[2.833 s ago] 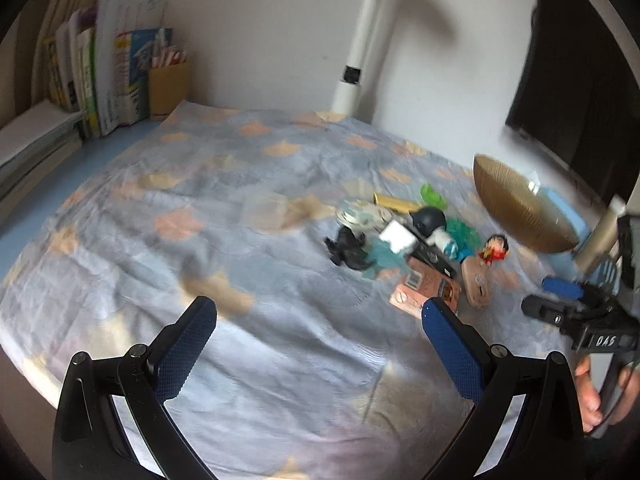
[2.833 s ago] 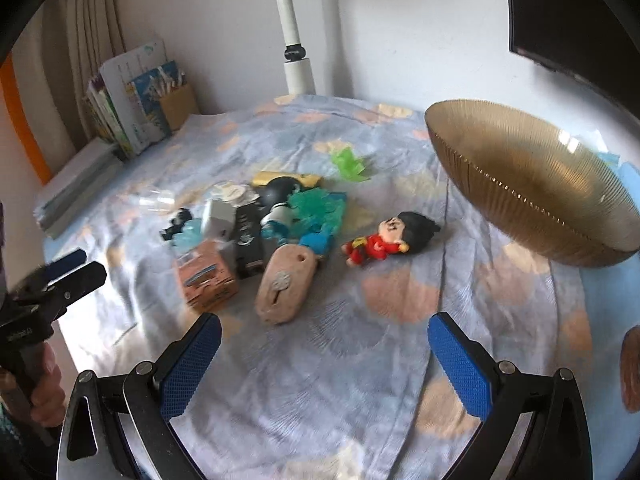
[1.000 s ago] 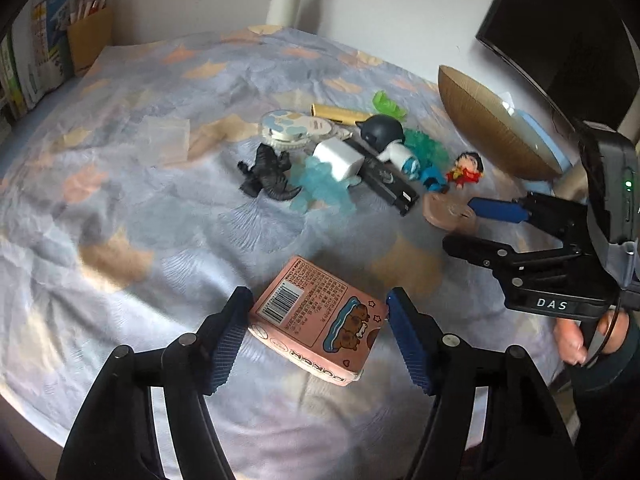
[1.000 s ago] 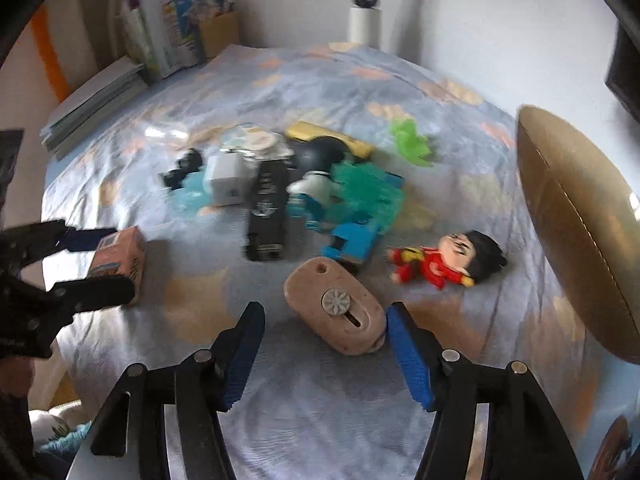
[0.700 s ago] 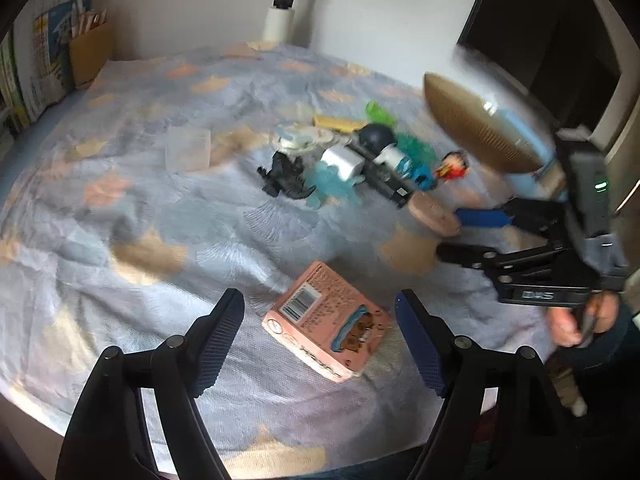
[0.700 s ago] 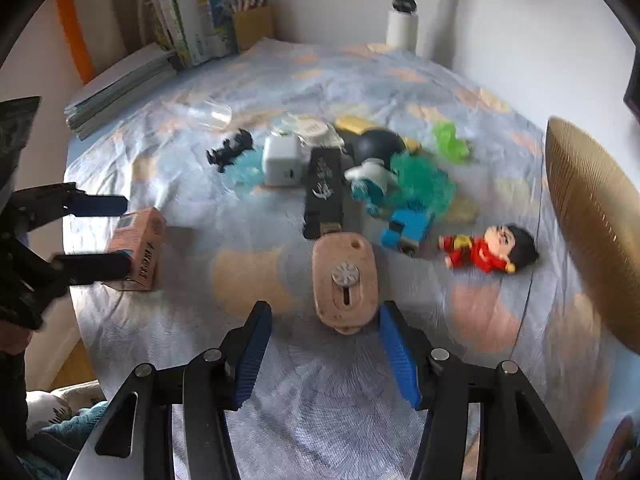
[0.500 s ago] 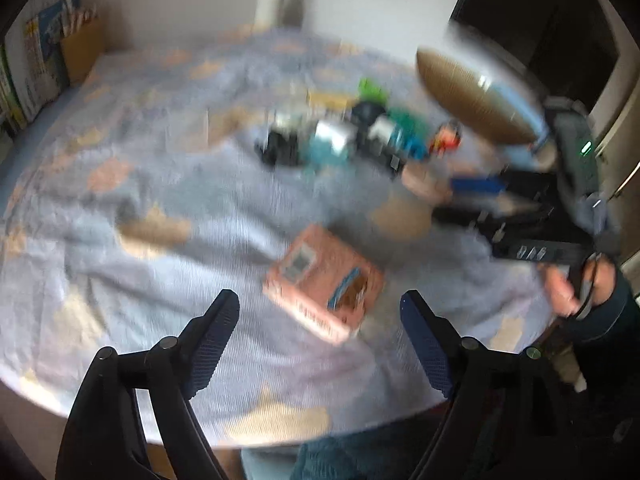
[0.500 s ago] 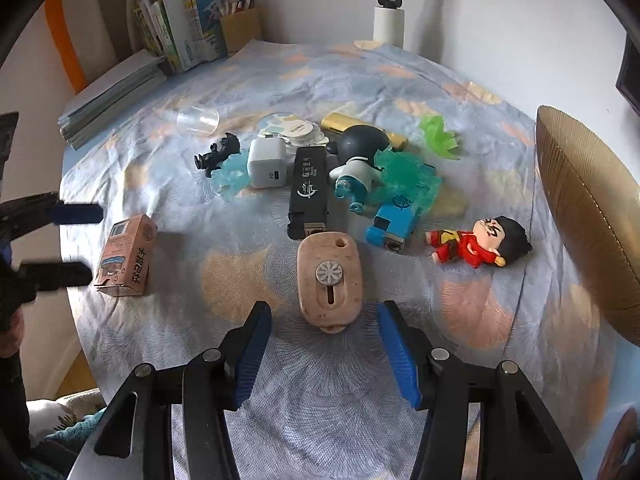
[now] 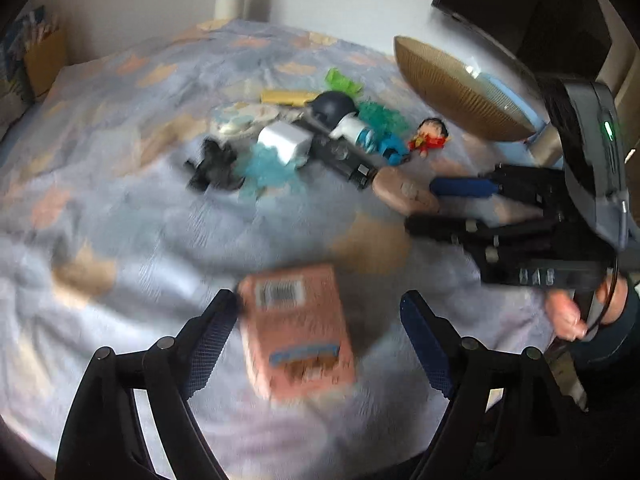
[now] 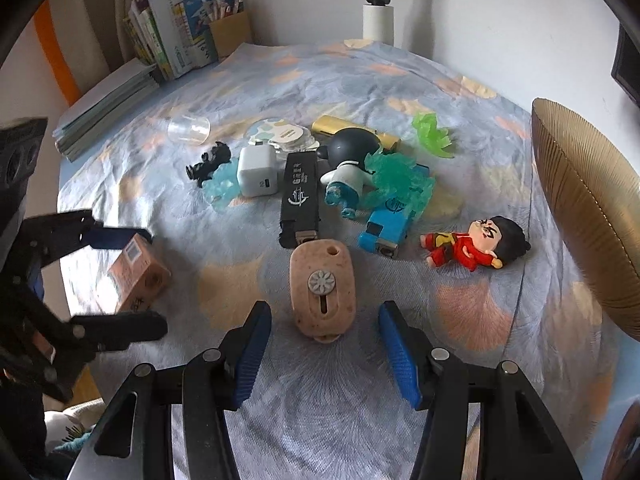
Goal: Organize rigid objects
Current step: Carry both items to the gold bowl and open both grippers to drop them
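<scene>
Pink carton (image 9: pixel 296 328) lies between the left gripper's (image 9: pixel 316 320) spread fingers; right gripper's (image 10: pixel 324 336) fingers flank a tan case (image 10: pixel 322 289).

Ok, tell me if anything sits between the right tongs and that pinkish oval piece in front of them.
Nothing visible does. The right tongs are open, and the pinkish oval piece lies on bare cloth just ahead of the gap. The black lighter and blue lighter lie beyond it.
</scene>
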